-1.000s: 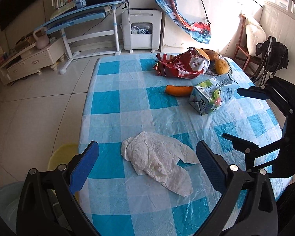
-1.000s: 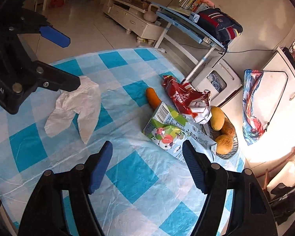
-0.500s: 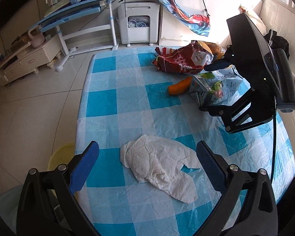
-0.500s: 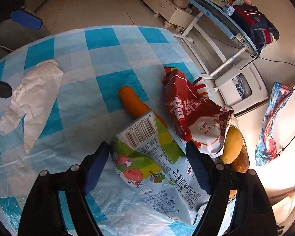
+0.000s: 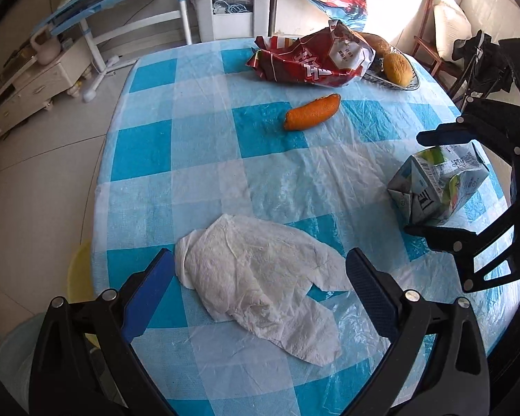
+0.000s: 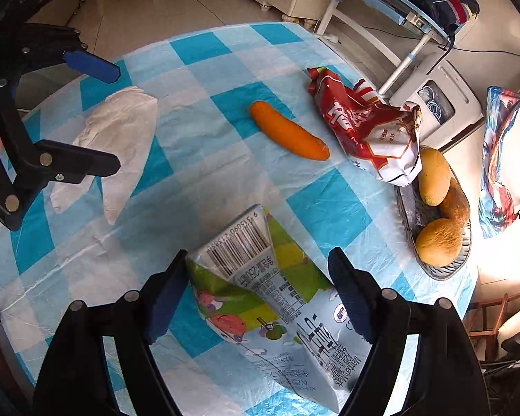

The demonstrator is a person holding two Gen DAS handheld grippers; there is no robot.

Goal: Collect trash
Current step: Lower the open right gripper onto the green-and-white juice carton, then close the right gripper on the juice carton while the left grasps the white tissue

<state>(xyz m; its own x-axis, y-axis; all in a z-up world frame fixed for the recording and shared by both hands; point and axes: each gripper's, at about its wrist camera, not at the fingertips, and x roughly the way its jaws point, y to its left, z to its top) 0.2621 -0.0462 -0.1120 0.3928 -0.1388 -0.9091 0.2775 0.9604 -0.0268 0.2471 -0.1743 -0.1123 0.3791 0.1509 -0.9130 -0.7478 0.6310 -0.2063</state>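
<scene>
Fruit basket (image 6: 433, 270) at right of frame holds three yellowish fruits, chip bag (image 6: 367, 131) leaning on it. Right hand-held gripper (image 6: 260, 294), jaws just widening, straddles the squashed milk carton (image 6: 260, 298); left hand-held gripper (image 5: 256, 291) gapes wide over the tissue (image 5: 260, 277).

Left gripper (image 5: 256, 291): black plastic frame, blue finger pads, silver screws. Right gripper (image 6: 260, 291): identical build.

Crumpled tissue (image 5: 260, 274), flattened carton (image 6: 270, 298)

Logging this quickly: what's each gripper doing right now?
Left gripper: open over the tissue, holding nothing.
Right gripper: open, just widened, straddling the carton.
</scene>
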